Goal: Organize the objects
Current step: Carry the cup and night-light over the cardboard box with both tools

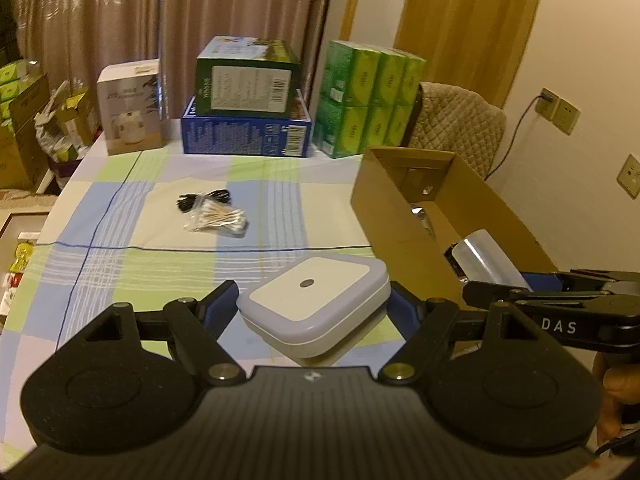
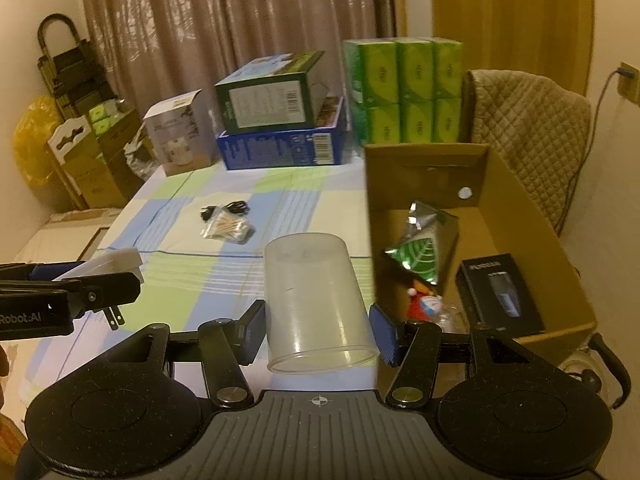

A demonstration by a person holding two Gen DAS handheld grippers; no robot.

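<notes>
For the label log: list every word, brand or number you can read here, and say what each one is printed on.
"DAS": on the right gripper arm, seen from the left wrist.
"Robot:AI": on the left gripper arm, seen from the right wrist.
Black box in the cardboard box: brand line too blurred to read.
Green box, blue box, white box, green packs: print and barcodes too small.

My left gripper (image 1: 314,312) clamps a square white night-light plug (image 1: 316,300), lavender rim, small sensor dot on top, tilted, held above the table; prongs show in the right wrist view. My right gripper (image 2: 318,330) grips a clear plastic cup (image 2: 316,304) on its side, open mouth toward me. Cardboard box (image 2: 532,216) on the right, open, w/ green foil packet (image 2: 420,248), black product box (image 2: 500,292), small red-blue toy (image 2: 424,304) inside. Bag of cotton swabs (image 1: 218,220) & black cable (image 1: 200,199) lie mid-table, touching.
</notes>
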